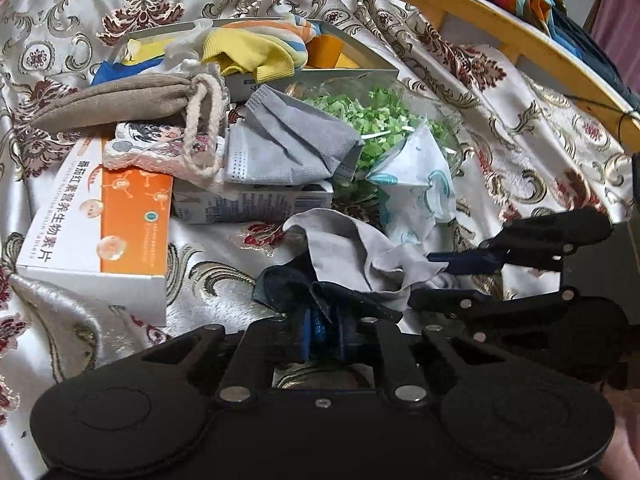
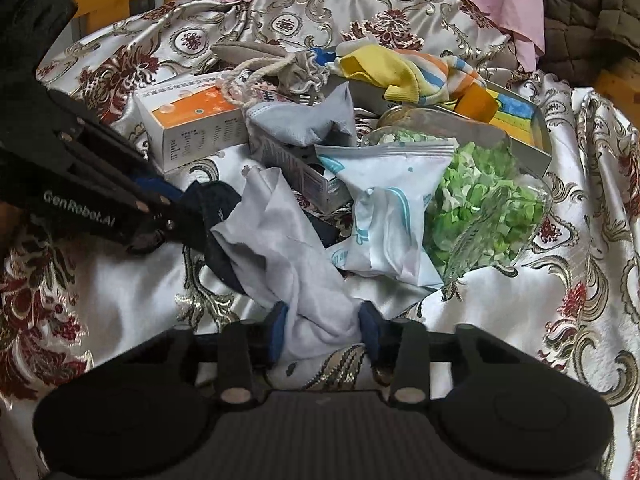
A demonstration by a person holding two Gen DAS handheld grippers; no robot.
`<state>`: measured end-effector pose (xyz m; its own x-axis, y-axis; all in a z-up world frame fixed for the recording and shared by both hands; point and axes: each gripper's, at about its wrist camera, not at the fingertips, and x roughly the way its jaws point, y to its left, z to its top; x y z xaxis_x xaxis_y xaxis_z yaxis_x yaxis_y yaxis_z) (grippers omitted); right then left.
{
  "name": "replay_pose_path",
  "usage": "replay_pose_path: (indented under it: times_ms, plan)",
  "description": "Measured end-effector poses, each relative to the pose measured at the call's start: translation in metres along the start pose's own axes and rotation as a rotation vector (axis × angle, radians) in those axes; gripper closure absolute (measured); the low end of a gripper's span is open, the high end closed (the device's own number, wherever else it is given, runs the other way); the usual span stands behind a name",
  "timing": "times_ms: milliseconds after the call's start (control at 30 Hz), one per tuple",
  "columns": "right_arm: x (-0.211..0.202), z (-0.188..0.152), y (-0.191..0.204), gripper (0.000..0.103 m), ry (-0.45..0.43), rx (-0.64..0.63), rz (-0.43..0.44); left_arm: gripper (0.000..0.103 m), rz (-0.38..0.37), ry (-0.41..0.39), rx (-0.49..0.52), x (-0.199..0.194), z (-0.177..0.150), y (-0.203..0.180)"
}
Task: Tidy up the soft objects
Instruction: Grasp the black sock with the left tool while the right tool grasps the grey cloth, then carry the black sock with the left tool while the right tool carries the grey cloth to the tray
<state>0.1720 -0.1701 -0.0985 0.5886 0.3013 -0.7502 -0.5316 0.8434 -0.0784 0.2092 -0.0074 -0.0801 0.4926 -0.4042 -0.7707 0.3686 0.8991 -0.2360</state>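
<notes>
Lying crumpled on the patterned bedspread [image 1: 208, 276], a light grey cloth [image 1: 360, 248] sits at the near edge of a pile of clutter, partly over a dark navy cloth [image 1: 304, 288]. The right gripper [image 2: 322, 328] has its blue-padded fingers [image 2: 278, 330] pinched on a bunched end of the grey cloth. The left gripper [image 1: 320, 332] has its fingers narrowed on the navy cloth, with fabric bunched between them. In the right wrist view the left gripper comes in from the left side, its tip at the navy cloth.

Just behind the two cloths lies a white packet with teal print [image 2: 384, 216], and beside it a clear bag of green bits [image 2: 488, 204]. A grey face mask [image 1: 288, 140] rests on a small box [image 1: 256, 202]. To the left is an orange and white box [image 1: 104, 220], with a beige drawstring pouch [image 1: 120, 96] above it. Farther back, a striped yellow sock [image 2: 408, 74] lies in an open tray [image 2: 536, 148]. A wooden bed frame [image 1: 500, 20] edges the bed.
</notes>
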Motion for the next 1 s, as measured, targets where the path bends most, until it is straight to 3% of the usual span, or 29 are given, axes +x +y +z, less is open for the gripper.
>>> replay_pose_path:
  times_ms: [100,200,500,767,1000]
  plan:
    - [0.0,0.0,-0.005,0.085,-0.012,0.044,0.012,0.092,-0.039,-0.003,-0.041,0.001,0.001,0.003]
    - [-0.001,0.0,-0.009,0.092,-0.025,0.081,0.027,0.092,-0.075,-0.002,-0.083,0.001,0.0,0.007]
    - [-0.012,0.003,-0.022,0.094,-0.094,0.172,0.057,0.099,-0.122,-0.078,-0.149,-0.014,0.001,0.014]
    - [-0.031,0.006,-0.029,0.094,-0.215,0.227,0.086,0.1,-0.205,-0.24,-0.239,-0.041,0.006,0.024]
    - [-0.041,0.006,-0.033,0.094,-0.263,0.251,0.052,0.101,-0.16,-0.322,-0.289,-0.053,0.008,0.03]
